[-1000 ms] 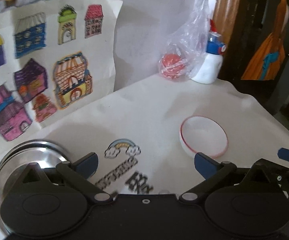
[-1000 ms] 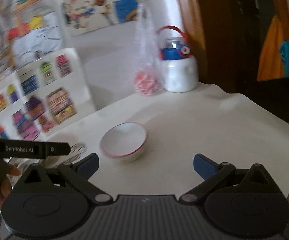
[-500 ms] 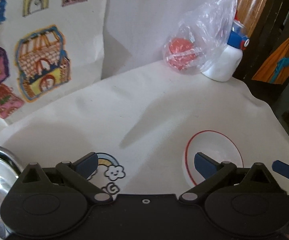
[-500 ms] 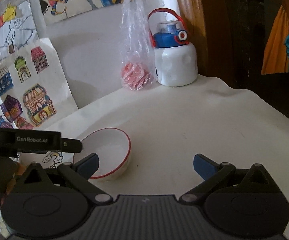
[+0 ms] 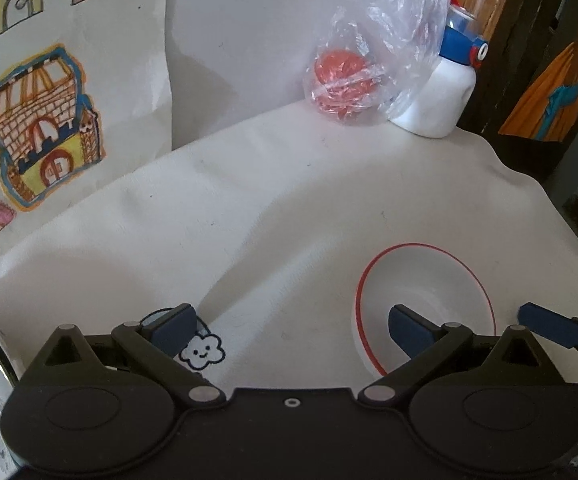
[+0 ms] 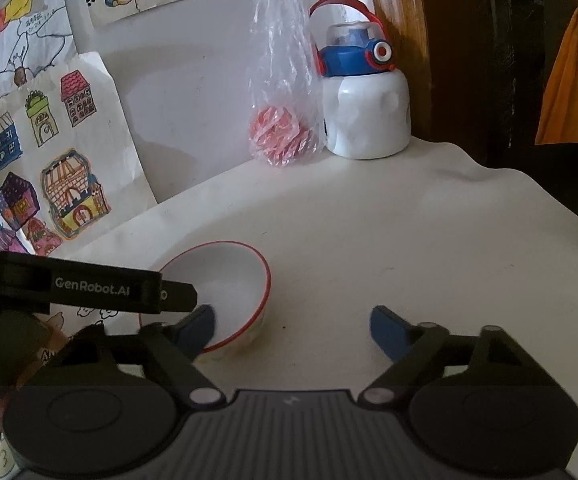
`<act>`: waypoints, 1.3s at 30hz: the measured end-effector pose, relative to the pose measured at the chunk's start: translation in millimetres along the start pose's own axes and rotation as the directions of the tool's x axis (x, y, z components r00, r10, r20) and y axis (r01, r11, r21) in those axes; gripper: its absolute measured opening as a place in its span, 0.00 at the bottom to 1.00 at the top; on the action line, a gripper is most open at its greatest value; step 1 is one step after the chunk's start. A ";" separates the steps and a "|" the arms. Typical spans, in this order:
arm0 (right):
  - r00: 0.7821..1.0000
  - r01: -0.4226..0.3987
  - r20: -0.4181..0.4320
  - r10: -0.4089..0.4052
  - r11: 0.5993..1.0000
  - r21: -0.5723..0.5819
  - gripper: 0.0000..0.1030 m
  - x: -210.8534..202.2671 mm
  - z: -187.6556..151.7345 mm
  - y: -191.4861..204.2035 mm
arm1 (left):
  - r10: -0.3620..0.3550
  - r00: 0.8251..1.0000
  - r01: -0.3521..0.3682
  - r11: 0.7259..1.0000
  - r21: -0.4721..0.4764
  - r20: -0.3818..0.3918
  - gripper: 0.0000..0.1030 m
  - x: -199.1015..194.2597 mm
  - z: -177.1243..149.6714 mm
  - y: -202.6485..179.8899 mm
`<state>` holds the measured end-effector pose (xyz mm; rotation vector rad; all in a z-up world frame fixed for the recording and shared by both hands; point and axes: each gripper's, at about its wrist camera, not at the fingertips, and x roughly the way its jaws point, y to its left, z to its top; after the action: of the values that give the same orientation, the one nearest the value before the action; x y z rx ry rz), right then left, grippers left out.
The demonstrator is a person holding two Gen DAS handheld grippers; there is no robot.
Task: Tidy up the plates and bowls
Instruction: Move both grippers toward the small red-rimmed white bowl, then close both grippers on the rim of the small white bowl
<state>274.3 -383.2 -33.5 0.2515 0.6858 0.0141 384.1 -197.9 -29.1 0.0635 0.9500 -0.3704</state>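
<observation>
Both grippers have closed in on the white red-rimmed ceramic bowl (image 6: pixel 225 292). Left gripper (image 5: pixel 289 324) and right gripper (image 6: pixel 291 326) both spread, empty. Bowl likely rigid, slippery, breakable; grip near rim.

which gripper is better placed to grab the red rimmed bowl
Probably the right gripper: open, its left fingertip already overlaps the bowl rim. The left gripper, also open, mostly frames bare tablecloth.

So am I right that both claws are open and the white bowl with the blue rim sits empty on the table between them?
Nearly: the bowl's rim is red, not blue, as the right wrist view shows clearly. The rest holds: the left claw and right claw are both open, and the bowl sits empty on the table.
</observation>
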 end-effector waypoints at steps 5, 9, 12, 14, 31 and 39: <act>1.000 -0.006 0.004 0.006 1.000 0.016 0.72 0.2 0.0 0.9 | 0.009 1.000 -0.009 1.000 0.009 0.001 0.98 1.1 -0.1 -3.5; 1.000 -0.018 0.013 0.017 0.999 0.051 0.60 0.6 -2.2 1.7 | 0.002 1.000 -0.002 1.000 0.026 0.006 0.93 0.1 -1.0 -7.0; 0.999 -0.032 0.019 0.031 0.997 0.069 0.53 1.3 -4.4 3.6 | 0.003 1.000 -0.003 0.999 0.038 0.011 0.86 -1.2 -0.8 -8.1; 0.998 -0.061 0.017 0.060 0.995 0.083 0.47 1.2 -5.4 4.6 | 0.009 1.000 -0.010 0.998 0.059 0.013 0.81 -2.2 -1.6 -10.1; 0.993 -0.116 0.032 0.112 0.953 0.278 0.20 -4.8 -9.3 -5.7 | -0.122 0.992 0.122 0.992 0.019 -0.017 0.12 -11.7 -6.3 -19.6; 0.994 -0.105 0.053 0.093 0.952 0.288 0.15 -29.4 -11.7 0.7 | -0.133 0.991 0.133 0.991 0.013 0.005 0.10 -44.2 -16.5 -21.1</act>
<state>244.2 -382.8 -23.7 0.5682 0.6351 0.0042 341.0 -201.6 -0.9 0.0105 0.9482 -0.4994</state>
